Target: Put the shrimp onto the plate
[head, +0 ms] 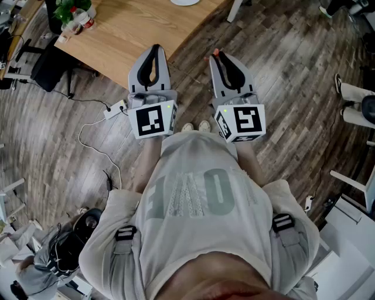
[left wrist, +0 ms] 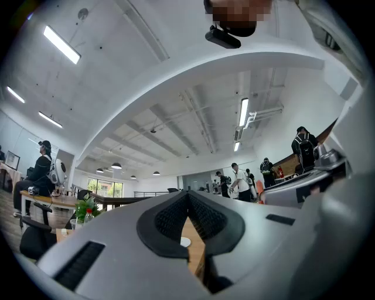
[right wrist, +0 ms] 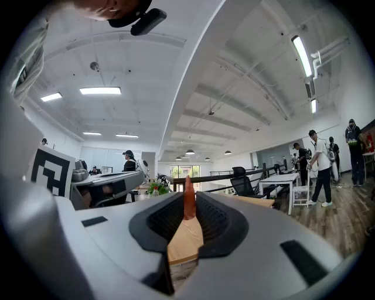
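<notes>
An orange-red shrimp (right wrist: 188, 199) stands pinched upright between the tips of my right gripper (right wrist: 188, 198); its tip (head: 215, 53) also shows in the head view. That right gripper (head: 217, 56) is shut on it and is held over the wooden floor, short of the table. Beside it, my left gripper (head: 155, 48) points at the table's edge; its jaws (left wrist: 188, 194) meet at the tips with nothing between them. A white plate (head: 186, 2) lies on the table at the head view's top edge, and the plate (left wrist: 185, 241) shows small through the left jaws.
The wooden table (head: 135, 29) stands ahead, with a potted plant (head: 73, 12) at its left end and a black office chair (head: 50, 67) beside it. A power strip with cables (head: 114, 109) lies on the floor. Several people stand far off (right wrist: 319, 167).
</notes>
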Demonstrator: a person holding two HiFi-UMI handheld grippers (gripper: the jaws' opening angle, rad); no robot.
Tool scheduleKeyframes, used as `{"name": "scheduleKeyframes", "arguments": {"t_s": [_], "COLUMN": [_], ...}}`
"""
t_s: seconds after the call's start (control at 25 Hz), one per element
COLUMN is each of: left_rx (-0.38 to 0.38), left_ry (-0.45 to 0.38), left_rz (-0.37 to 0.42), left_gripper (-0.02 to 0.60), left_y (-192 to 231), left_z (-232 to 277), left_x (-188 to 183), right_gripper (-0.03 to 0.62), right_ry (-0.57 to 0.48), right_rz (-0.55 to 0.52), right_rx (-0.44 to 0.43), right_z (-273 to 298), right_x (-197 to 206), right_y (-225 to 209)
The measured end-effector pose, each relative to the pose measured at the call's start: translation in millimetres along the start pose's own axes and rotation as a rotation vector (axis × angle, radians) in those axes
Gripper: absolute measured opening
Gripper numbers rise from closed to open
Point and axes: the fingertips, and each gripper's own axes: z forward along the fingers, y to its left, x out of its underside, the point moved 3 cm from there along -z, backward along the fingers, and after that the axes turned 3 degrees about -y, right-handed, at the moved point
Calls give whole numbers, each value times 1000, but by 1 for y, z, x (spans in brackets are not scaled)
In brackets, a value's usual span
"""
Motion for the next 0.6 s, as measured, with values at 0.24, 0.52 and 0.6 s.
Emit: {"name": "scheduleKeyframes", "arguments": {"t_s": [0.24,0.52,0.6], "left_rx": [27,40,41], "left_ry": [-34,-22,-14], "left_rz": [7,19,20], "left_gripper": [9,9,9], "left_y": [-6,-12,-14], "left_z": [2,5,6], "left_x": [-3,-1,1], "right_gripper": [71,71,71], "right_ry": [-5,-2,-6], "right_rz": [-7,-17,-18], "right_rx": [-1,-3,-5], "right_z": [-2,-4,-5], "right_x": [-2,2,2], "right_y": [-1,-4,-5]}}
